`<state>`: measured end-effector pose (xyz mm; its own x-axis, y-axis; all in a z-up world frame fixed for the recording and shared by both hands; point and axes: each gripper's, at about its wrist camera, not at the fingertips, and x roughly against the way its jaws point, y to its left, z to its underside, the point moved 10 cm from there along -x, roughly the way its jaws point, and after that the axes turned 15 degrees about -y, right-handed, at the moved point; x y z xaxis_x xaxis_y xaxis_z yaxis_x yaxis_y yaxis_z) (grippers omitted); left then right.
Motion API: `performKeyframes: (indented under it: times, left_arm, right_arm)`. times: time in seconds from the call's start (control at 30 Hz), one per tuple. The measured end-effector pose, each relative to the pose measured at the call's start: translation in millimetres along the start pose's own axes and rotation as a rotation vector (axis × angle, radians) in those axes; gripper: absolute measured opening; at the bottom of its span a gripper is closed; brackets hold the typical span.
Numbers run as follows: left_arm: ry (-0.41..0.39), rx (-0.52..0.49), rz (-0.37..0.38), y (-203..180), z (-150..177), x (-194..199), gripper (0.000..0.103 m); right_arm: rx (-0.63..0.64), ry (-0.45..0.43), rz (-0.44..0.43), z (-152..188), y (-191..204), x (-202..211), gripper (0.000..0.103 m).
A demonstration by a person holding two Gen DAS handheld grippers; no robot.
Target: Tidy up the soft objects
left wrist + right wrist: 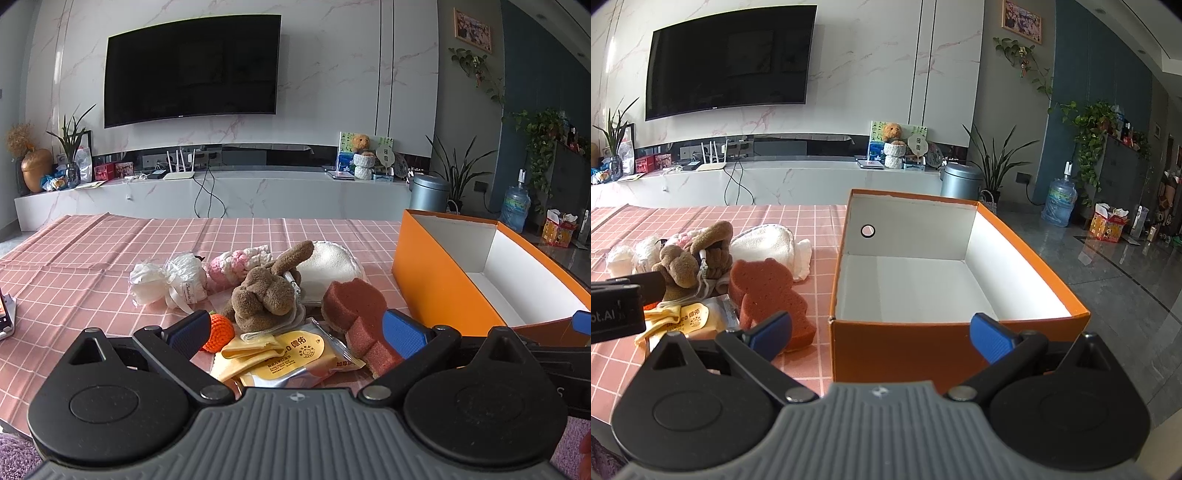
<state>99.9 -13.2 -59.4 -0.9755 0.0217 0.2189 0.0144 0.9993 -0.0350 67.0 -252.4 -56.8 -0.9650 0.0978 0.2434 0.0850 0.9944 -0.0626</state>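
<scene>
A heap of soft things lies on the pink checked tablecloth [74, 258]: a brown plush toy [264, 291], a red-brown bear-shaped sponge [356, 314], an orange crocheted ball [219, 332], a pink and white knitted piece [236, 264], a white lace pouch [170, 282], a white pad [328, 267] and a yellow wipes packet [291, 352]. My left gripper [299, 334] stands open just in front of the heap, holding nothing. An empty orange box [923, 343] with a white inside sits to the right. My right gripper [881, 334] is open before the box's near wall.
A phone-like device [5, 317] lies at the table's left edge. Beyond the table stand a white TV bench [221, 195] with a wall TV above it, a grey bin [960, 181] and potted plants. To the right is bare tiled floor [1108, 277].
</scene>
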Motion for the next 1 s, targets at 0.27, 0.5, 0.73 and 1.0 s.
performKeyframes:
  times: [0.27,0.5,0.73,1.0]
  left_arm:
    - [-0.001,-0.005,-0.001,-0.6,0.3,0.3,0.103]
    - [-0.002,-0.006,-0.001,-0.8,-0.1,0.7,0.103]
    - [-0.002,-0.006,-0.002,-1.0,-1.1,1.3,0.103]
    - [-0.001,-0.001,0.008,-1.8,-1.8,2.4,0.103]
  right_arm:
    - [-0.004,0.0,0.002,-0.3,-1.7,1.1,0.101]
    - [-0.007,-0.004,0.002,-1.0,-2.6,2.2,0.101]
    - [-0.005,-0.006,0.002,-1.6,-2.1,2.1,0.101]
    - [-0.001,-0.013,-0.005,-2.9,-0.5,3.5,0.101]
